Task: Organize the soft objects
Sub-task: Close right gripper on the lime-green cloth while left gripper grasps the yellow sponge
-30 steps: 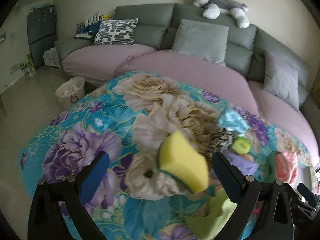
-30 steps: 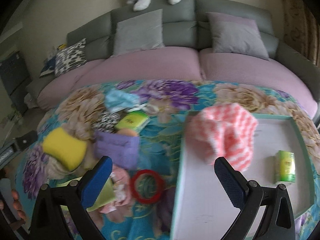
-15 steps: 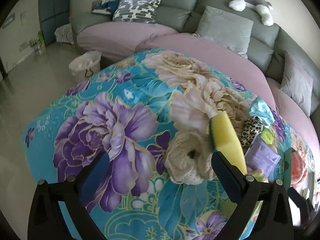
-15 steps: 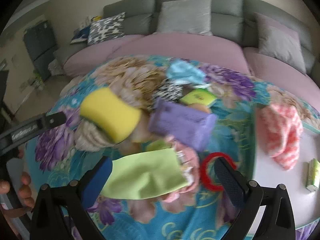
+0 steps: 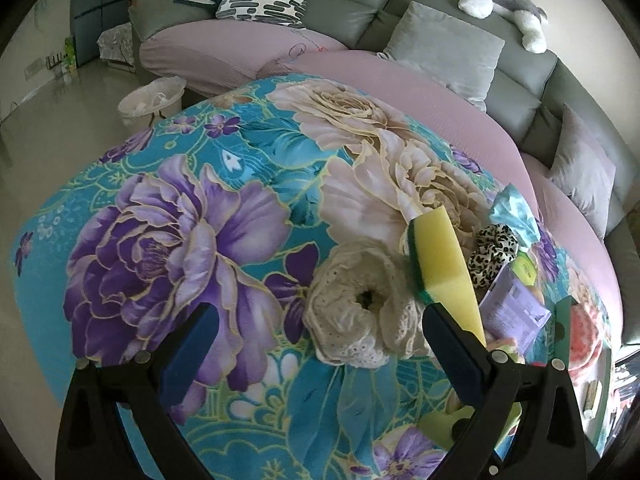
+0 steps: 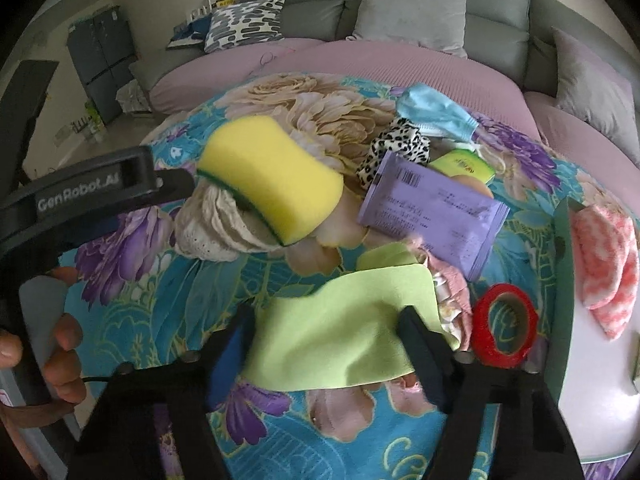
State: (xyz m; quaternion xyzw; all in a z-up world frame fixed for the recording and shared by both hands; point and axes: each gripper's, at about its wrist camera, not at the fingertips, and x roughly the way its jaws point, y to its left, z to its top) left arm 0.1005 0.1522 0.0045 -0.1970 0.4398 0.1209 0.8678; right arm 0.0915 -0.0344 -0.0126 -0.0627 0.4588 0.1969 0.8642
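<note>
Barely started: only the pink towel (image 6: pixel 604 264) sits on the tray (image 6: pixel 560 280). My right gripper (image 6: pixel 324 344) is spread around the lime cloth (image 6: pixel 340 340), left gripper (image 5: pixel 316 344) apart over the lace scrunchie (image 5: pixel 360 300), sponge (image 6: pixel 272 176) still in the pile

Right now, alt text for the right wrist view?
The right tongs, open, straddle a lime-green cloth on a floral tablecloth. Behind it lie a yellow sponge on a cream lace scrunchie, a purple packet and red tape roll; a pink cloth sits on a tray at right.
</note>
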